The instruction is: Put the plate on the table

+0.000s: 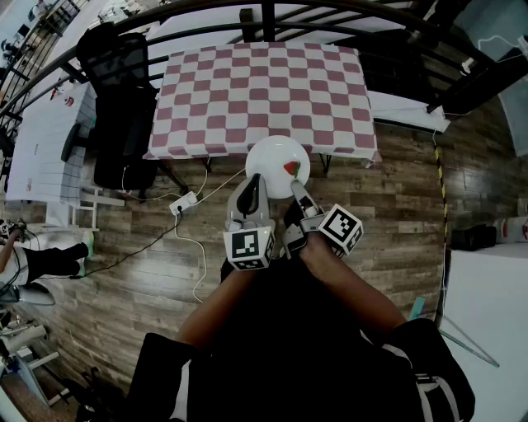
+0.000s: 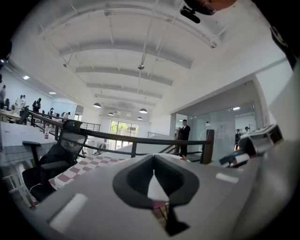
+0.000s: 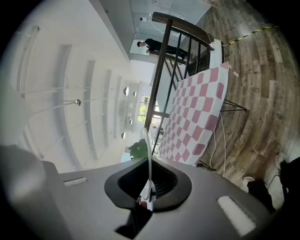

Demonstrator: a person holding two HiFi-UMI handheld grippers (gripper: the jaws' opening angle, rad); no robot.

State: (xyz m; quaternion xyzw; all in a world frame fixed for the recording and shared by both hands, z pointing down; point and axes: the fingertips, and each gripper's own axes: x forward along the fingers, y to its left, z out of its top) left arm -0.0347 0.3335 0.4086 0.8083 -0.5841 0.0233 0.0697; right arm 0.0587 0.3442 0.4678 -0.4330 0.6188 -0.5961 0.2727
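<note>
A white plate (image 1: 276, 161) with a red and green fruit picture hangs over the wooden floor, just short of the near edge of the table (image 1: 264, 91), which has a red-and-white checked cloth. My right gripper (image 1: 295, 188) is shut on the plate's near rim. In the right gripper view the plate (image 3: 148, 154) shows edge-on as a thin white line between the closed jaws (image 3: 149, 187). My left gripper (image 1: 253, 183) lies at the plate's near left edge with its jaws shut (image 2: 154, 174). I cannot tell whether it touches the plate.
A black office chair (image 1: 124, 107) stands at the table's left end. A power strip (image 1: 183, 203) and white cables lie on the floor below the near edge. A dark railing (image 1: 272, 16) runs behind the table. White desks stand at the left and right.
</note>
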